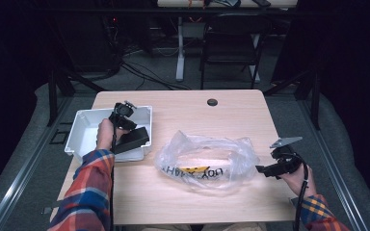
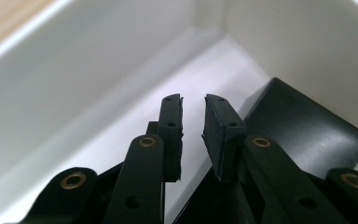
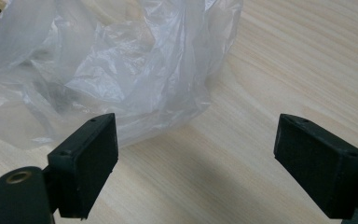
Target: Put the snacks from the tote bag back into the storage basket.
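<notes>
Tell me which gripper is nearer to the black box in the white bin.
Left. The left gripper is down inside the white bin, right beside the black box. The right gripper rests across the table, beside the clear plastic bag.

A flat black rectangular block [image 1: 131,138] is seen leaning tilted in the white bin [image 1: 84,126] at the table's left side, its lower end inside, its upper edge propped over the bin's near right wall. A crumpled clear plastic bag [image 1: 207,161] with black and yellow print is laid at mid-table, well apart from the bin.
</notes>
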